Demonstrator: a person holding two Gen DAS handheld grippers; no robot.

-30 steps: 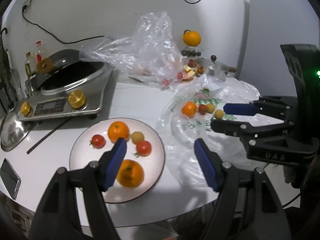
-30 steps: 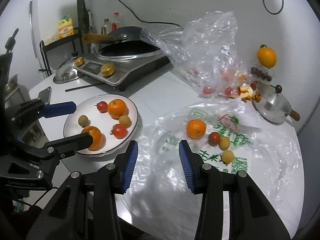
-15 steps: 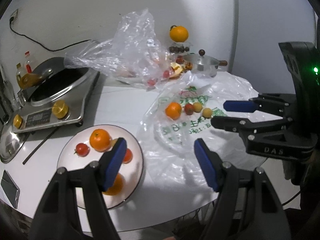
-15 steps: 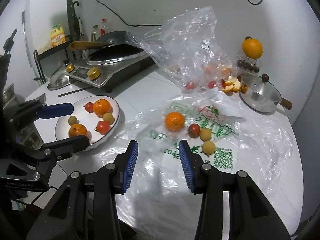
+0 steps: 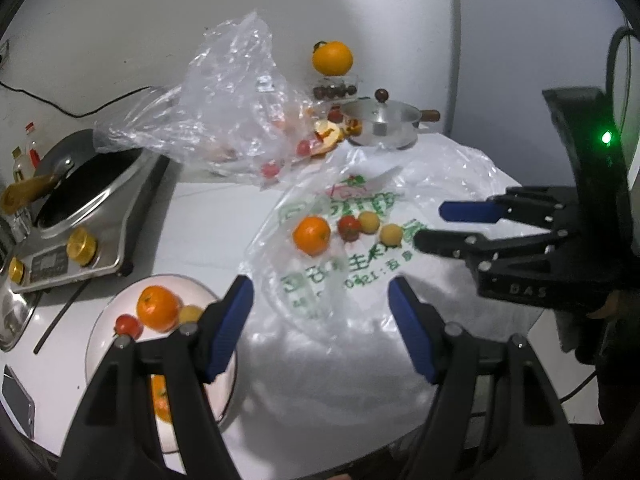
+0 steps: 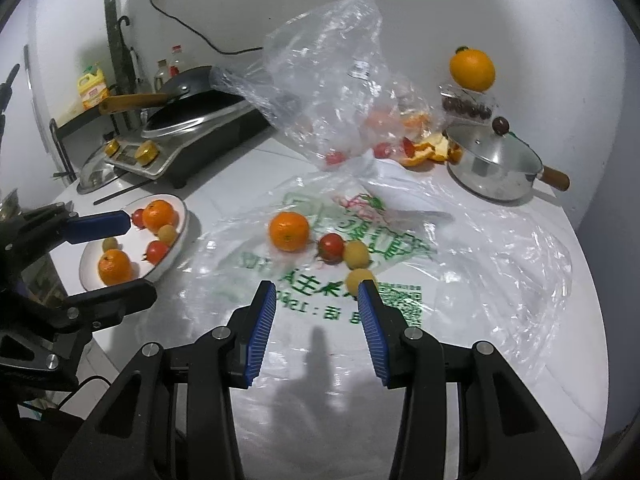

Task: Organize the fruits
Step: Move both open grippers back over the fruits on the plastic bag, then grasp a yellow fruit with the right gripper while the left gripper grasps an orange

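Note:
An orange (image 5: pixel 311 235) (image 6: pixel 289 231), a red tomato (image 5: pixel 349 227) (image 6: pixel 331 246) and two small yellow fruits (image 5: pixel 391 234) (image 6: pixel 357 253) lie on a flat printed plastic bag (image 5: pixel 352 272) (image 6: pixel 400 300). A white plate (image 5: pixel 102 320) (image 6: pixel 178 204) at the left holds oranges, tomatoes and small yellow fruits. My left gripper (image 5: pixel 322 324) is open and empty, above the bag's near part. My right gripper (image 6: pixel 316 320) is open and empty, just short of the nearest yellow fruit (image 6: pixel 359 278); it also shows in the left wrist view (image 5: pixel 448 224).
A crumpled clear bag (image 6: pixel 332 92) with tomatoes and peel lies at the back. An induction cooker with a wok (image 6: pixel 188 128) stands at the back left, a steel lidded pot (image 6: pixel 492 160) at the back right, an orange on a jar (image 6: pixel 472 70) behind it. A phone (image 5: pixel 16 400) lies near the table edge.
Both grippers have moved right and forward, from over the plate toward the fruits on the printed bag. Both stay open. No fruit has moved.

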